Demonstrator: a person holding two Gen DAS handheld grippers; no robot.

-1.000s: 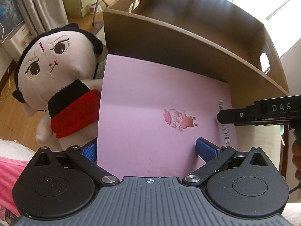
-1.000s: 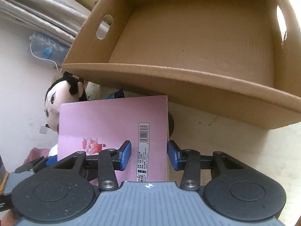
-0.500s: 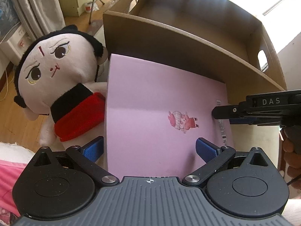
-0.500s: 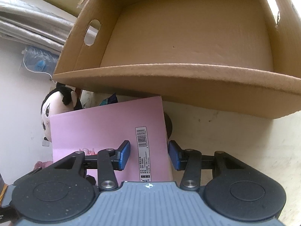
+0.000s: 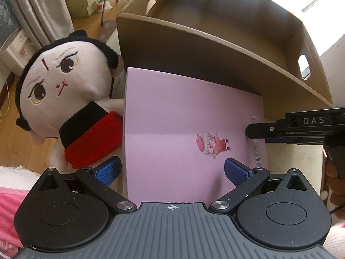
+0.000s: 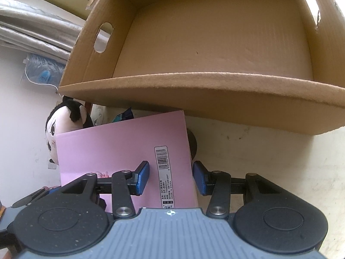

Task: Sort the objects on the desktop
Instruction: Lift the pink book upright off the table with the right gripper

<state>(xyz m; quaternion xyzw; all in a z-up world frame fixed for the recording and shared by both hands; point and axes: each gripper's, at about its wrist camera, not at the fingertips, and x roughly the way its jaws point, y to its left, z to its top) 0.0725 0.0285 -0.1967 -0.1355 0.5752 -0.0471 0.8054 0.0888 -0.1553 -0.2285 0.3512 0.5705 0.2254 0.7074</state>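
Note:
A pink notebook (image 5: 189, 129) with a small cartoon figure is held tilted up in front of the cardboard box (image 5: 215, 49). My right gripper (image 6: 171, 178) is shut on the notebook (image 6: 120, 149) at its barcode edge; in the left wrist view it shows from the side (image 5: 278, 129). My left gripper (image 5: 172, 170) is open, its blue pads (image 5: 108, 170) straddling the notebook's near edge without touching it. A plush doll (image 5: 64, 99) with a black-haired head and red-black body lies left of the notebook.
The box (image 6: 215, 43) has nothing in it and has handle cut-outs in its side walls. A cream table top (image 6: 269, 151) lies under it. A dark round object (image 6: 193, 144) sits behind the notebook. Pink fabric (image 5: 8, 207) is at lower left.
The notebook has shifted right and lifted toward the box, uncovering more of the doll. My left pad is now clear of the notebook's left edge. The box looks closer in the right view.

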